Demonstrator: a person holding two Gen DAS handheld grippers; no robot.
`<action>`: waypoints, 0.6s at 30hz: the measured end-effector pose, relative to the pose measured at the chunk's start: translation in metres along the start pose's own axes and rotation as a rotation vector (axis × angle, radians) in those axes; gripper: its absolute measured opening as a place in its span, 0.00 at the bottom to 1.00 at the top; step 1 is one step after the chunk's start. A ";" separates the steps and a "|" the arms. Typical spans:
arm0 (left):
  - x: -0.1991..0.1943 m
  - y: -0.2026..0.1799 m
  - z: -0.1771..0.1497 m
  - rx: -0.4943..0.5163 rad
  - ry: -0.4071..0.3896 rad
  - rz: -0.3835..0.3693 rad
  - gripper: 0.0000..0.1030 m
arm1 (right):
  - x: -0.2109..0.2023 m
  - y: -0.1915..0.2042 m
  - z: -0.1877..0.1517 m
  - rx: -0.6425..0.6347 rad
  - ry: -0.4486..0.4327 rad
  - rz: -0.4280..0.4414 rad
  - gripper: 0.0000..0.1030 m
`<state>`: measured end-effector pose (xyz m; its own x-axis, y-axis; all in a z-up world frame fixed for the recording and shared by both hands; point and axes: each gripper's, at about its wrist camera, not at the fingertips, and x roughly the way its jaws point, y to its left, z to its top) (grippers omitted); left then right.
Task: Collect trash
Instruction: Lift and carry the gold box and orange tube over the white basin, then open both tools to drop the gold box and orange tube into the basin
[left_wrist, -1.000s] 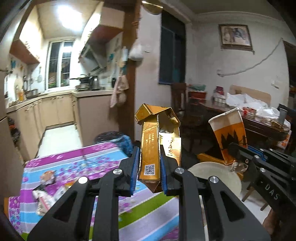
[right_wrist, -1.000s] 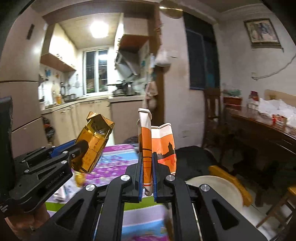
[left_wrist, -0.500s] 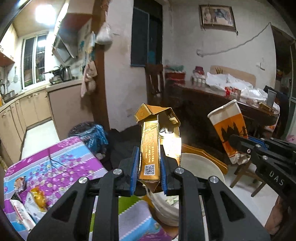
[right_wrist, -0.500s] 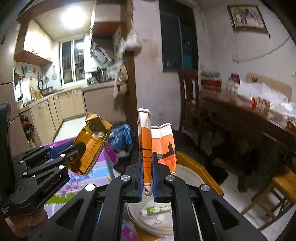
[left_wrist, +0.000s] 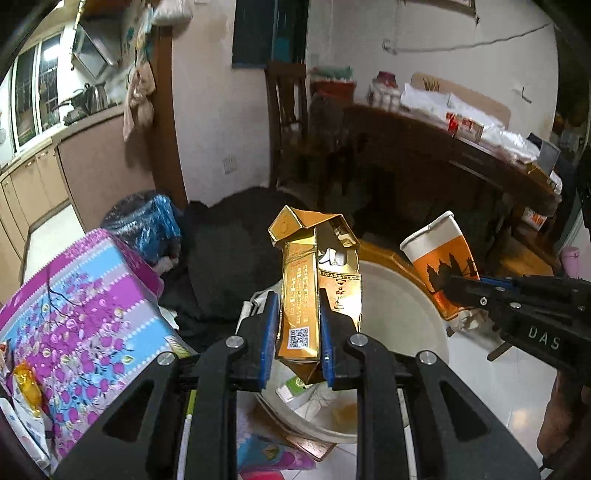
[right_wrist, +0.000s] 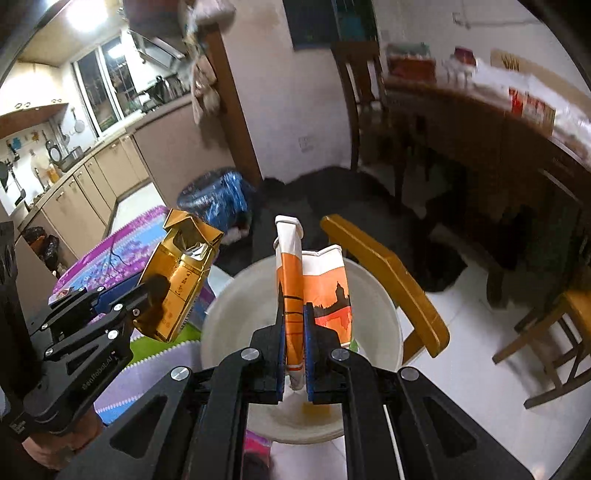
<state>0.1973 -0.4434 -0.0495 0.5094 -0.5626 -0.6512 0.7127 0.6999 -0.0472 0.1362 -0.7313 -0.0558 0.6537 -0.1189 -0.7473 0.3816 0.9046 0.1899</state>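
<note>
**Gold and orange trash now over the bin**

Gold carton (left_wrist: 299, 295) sits pinched upright in my left claw (left_wrist: 295, 332), its torn top flaps splayed; the flattened orange paper cup (right_wrist: 295, 295) is clamped edge-on in my right claw (right_wrist: 294, 354). A second ago both views looked level across the flowered table (left_wrist: 74, 295) toward the kitchen; now both have swung off the table and tipped down, so the white bin (right_wrist: 373, 295) fills the space below the claws; I see some scraps lying in its bottom already. I judge the carry nearly done: the cup hangs over the bin's mouth, the carton near its table-side rim; what remains is to let both go, the carton perhaps after a little more travel inward.
</note>
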 end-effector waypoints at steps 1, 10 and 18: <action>0.006 -0.002 0.000 0.000 0.013 -0.002 0.19 | 0.004 -0.005 -0.001 0.002 0.009 0.000 0.08; 0.036 -0.008 -0.009 0.002 0.087 -0.001 0.19 | 0.039 -0.015 -0.034 0.038 0.083 0.001 0.08; 0.049 -0.016 -0.013 0.013 0.116 -0.002 0.19 | 0.049 -0.014 -0.039 0.033 0.096 -0.009 0.08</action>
<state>0.2047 -0.4763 -0.0903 0.4492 -0.5091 -0.7342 0.7204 0.6924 -0.0393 0.1373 -0.7339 -0.1200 0.5852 -0.0862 -0.8063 0.4097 0.8895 0.2023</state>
